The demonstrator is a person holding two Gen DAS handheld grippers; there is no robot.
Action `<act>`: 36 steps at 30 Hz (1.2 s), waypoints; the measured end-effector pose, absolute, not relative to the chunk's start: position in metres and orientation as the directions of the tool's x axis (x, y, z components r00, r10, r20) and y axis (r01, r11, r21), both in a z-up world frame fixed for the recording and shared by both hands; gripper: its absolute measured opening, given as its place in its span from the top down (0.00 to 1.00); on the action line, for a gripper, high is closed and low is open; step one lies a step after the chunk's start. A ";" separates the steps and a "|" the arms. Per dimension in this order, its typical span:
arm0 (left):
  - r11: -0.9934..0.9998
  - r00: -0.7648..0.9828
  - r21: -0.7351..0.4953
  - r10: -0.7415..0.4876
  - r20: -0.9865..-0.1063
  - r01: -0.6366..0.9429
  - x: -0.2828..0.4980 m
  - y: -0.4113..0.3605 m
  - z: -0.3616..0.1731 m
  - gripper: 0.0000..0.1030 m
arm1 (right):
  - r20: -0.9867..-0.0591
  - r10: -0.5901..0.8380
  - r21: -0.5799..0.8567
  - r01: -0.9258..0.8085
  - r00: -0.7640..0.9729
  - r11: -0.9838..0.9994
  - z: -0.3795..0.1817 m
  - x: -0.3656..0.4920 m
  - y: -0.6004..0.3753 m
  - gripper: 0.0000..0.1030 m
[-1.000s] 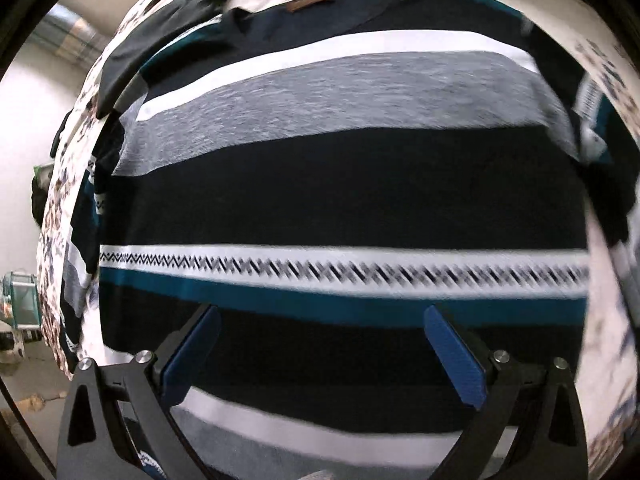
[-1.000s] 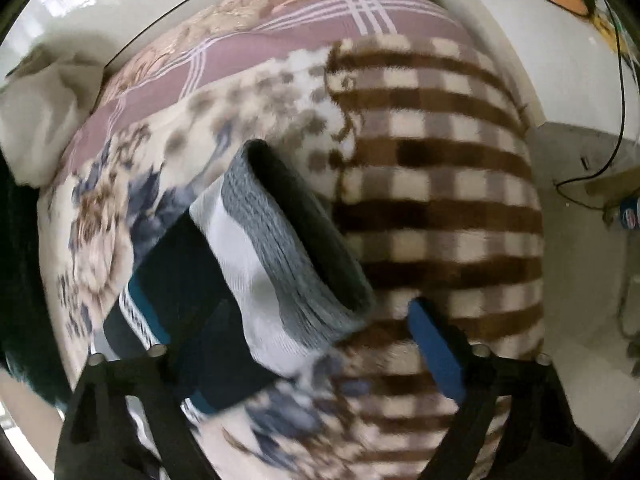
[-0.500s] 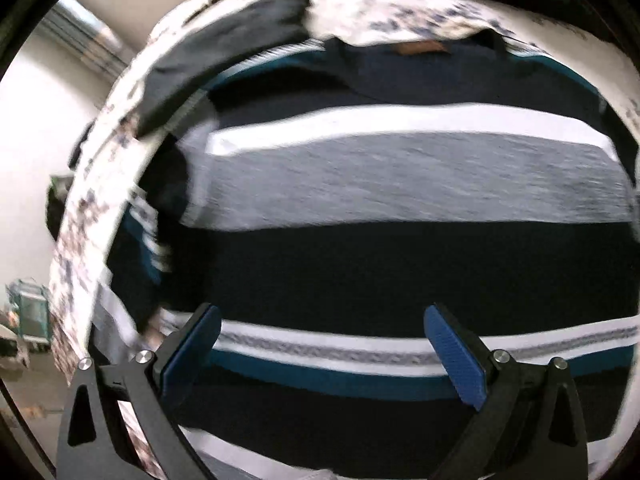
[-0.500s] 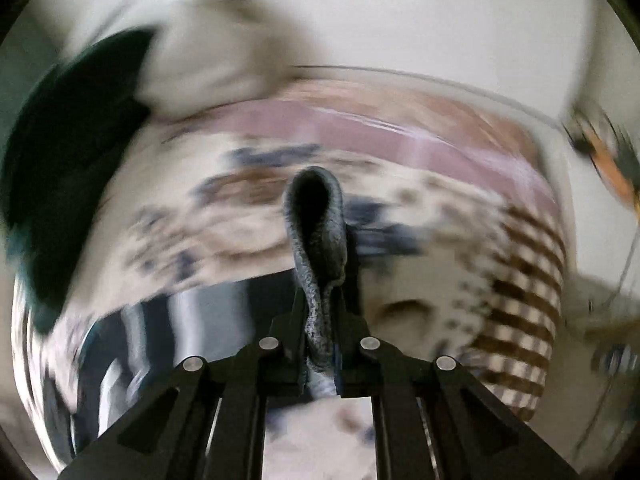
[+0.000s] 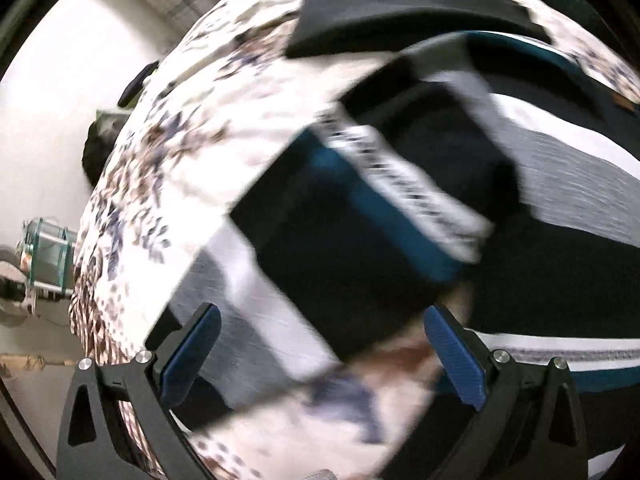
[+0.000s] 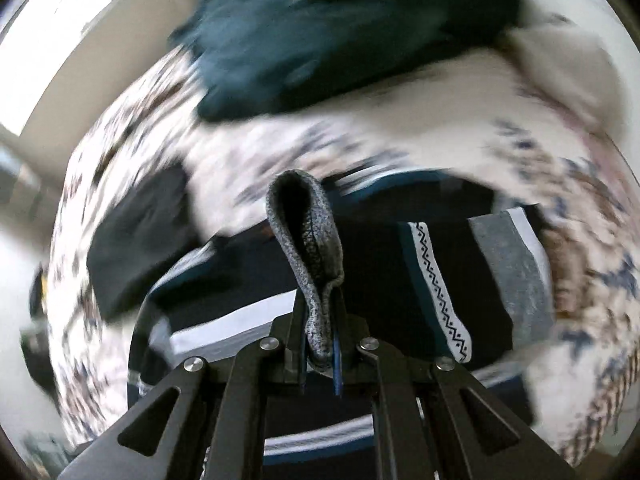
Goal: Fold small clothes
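A striped sweater [image 5: 560,208] in navy, grey, white and teal lies on a floral bedspread [image 5: 160,168]. Its left sleeve [image 5: 360,216] stretches out toward the lower left, with the grey and white cuff end [image 5: 248,320] between the blue pads [image 5: 188,356] of my left gripper [image 5: 320,360], which is open above it. My right gripper [image 6: 320,344] is shut on the grey cuff [image 6: 308,248] of the right sleeve and holds it up above the sweater's body [image 6: 380,292]. The sleeve [image 6: 480,280] trails to the right.
A dark folded garment [image 5: 400,8] lies on the bed beyond the sweater; it also shows in the right wrist view [image 6: 136,236]. A dark teal garment [image 6: 340,32] and a cream cloth [image 6: 560,68] lie at the far end. The bed edge and floor are at left [image 5: 40,280].
My left gripper has swung left from over the sweater's body to over the left sleeve. My right gripper shut on the right cuff, lifted it and carried it over the sweater's body.
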State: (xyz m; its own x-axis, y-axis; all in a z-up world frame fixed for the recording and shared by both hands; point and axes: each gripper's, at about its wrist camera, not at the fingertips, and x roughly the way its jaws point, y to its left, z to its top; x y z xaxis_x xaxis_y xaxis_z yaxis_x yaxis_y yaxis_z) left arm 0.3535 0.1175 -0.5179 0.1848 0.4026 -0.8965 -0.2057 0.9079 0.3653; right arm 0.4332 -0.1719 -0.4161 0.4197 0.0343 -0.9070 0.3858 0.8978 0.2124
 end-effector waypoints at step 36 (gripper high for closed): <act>0.595 0.062 -0.118 -0.113 -0.992 -0.795 0.161 0.340 -0.529 0.00 | -0.993 -0.026 0.016 0.354 0.112 0.935 -0.484 0.352 -0.128 0.38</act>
State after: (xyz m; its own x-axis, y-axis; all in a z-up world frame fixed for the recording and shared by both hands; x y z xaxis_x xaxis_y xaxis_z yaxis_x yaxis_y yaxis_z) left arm 0.1606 0.3402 -0.5293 0.0624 -0.1130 -0.9916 -0.7953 0.5947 -0.1178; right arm 0.3520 -0.1281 -0.4835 0.1116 -0.0257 -0.9934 0.3539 0.9351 0.0156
